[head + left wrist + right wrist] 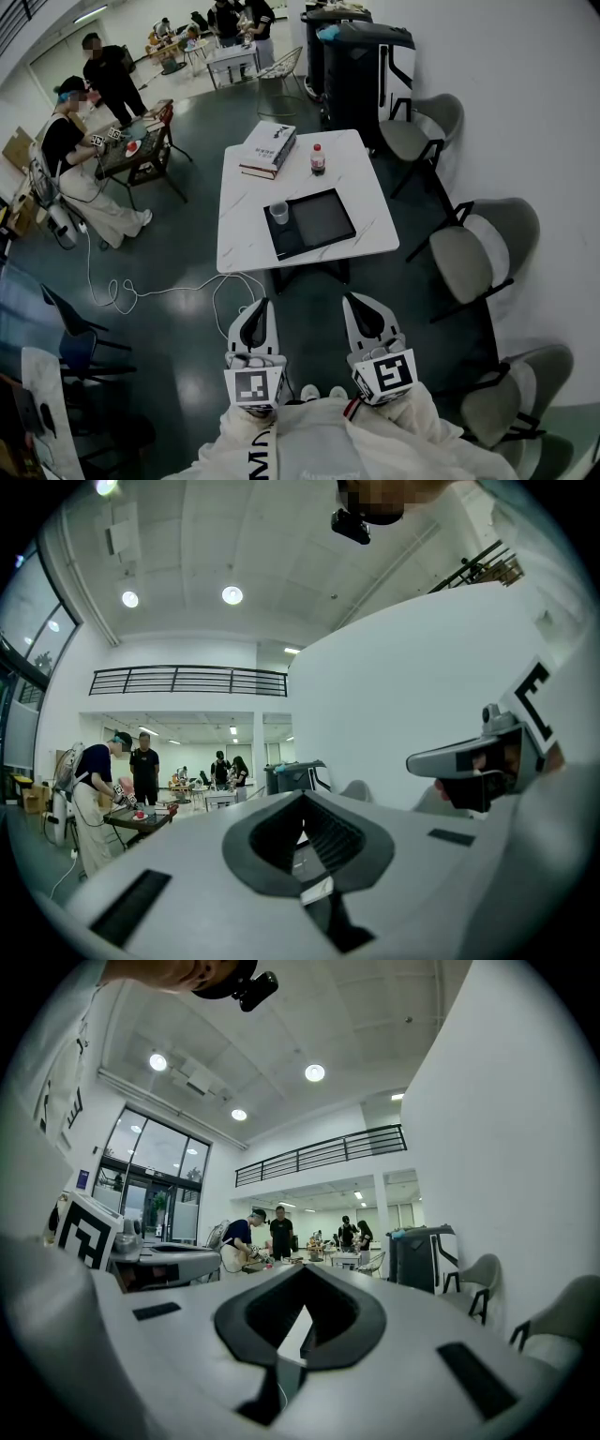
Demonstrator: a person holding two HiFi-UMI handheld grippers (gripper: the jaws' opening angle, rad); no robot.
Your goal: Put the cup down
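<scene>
A clear cup (278, 213) stands upright on the left edge of a black tray (319, 220) on the white table (370, 202). Both grippers are held close to my body, well short of the table and level with each other. My left gripper (261, 307) is shut with nothing in it, and so is my right gripper (353, 302). In the left gripper view the left gripper (302, 797) points across the room with its jaws together. The right gripper view shows the right gripper (305, 1271) the same way. The cup cannot be made out in either gripper view.
A stack of books (268, 148) and a red-capped bottle (318, 159) sit at the table's far end. Three grey chairs (487, 246) line the wall on the right, with black bins (366, 66) behind the table. People work at a table (131, 150) far left. A cable (159, 291) trails across the floor.
</scene>
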